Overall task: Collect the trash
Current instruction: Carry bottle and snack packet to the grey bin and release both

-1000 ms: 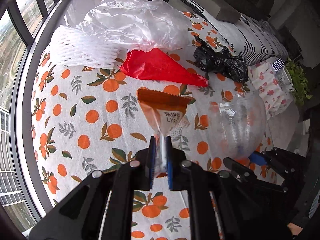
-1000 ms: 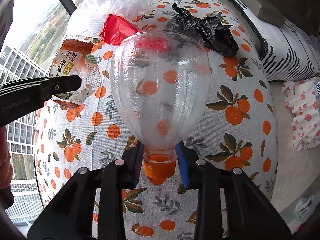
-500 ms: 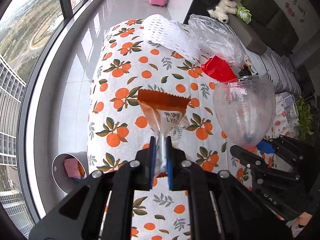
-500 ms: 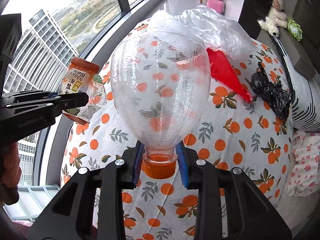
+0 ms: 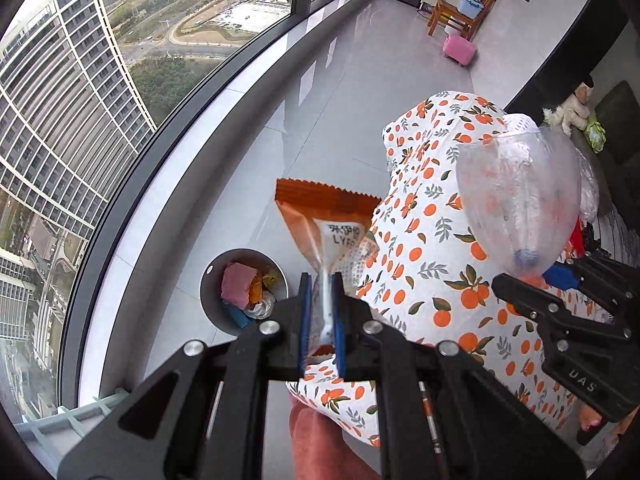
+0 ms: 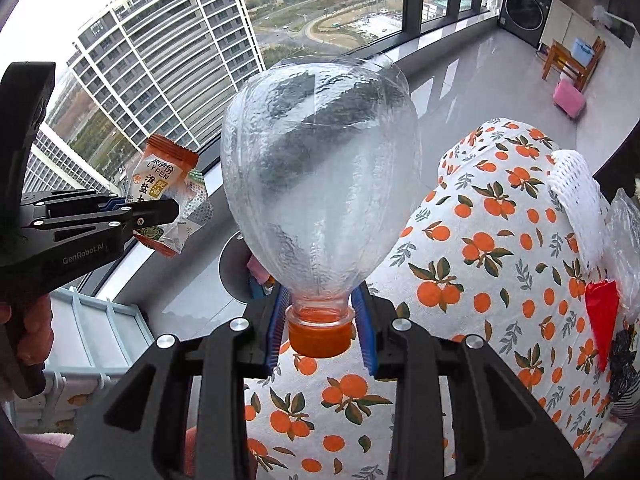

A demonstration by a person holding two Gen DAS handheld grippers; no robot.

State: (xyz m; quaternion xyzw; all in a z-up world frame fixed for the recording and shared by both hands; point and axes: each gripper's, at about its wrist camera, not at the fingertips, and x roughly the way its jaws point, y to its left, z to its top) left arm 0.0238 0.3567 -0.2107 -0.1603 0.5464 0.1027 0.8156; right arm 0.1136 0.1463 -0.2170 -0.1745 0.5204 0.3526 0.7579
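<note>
Pointing away from the camera with its orange cap toward the jaws, the clear plastic bottle top (image 6: 320, 176) is clamped at the neck by the right gripper (image 6: 322, 330), and its long axis runs straight along the fingers, the cut wide end being the far end. The left gripper (image 5: 322, 312) is closed tight on the lower edge of an orange snack wrapper (image 5: 328, 224), which stands up from the jaws with its zigzag sealed edge at the far end. Both things are held in the air beside the edge of a table with a white cloth printed with oranges (image 5: 436, 280). On the grey glossy floor below the wrapper stands a round metal bin (image 5: 208, 292) with a pink piece and other rubbish inside. On the cloth lie a white foam net (image 6: 576, 200), a red plastic bag (image 6: 602, 312) and a black bag (image 6: 624, 364). A large curved window (image 5: 120, 80) shows tall buildings outside. Far in the room are a wooden chair, a pink stool (image 5: 460, 49) and a washing machine (image 6: 524, 8). On the wrapper one can read "LYFEN" with Chinese characters; the left gripper's side carries "GenRobot.AI".
</note>
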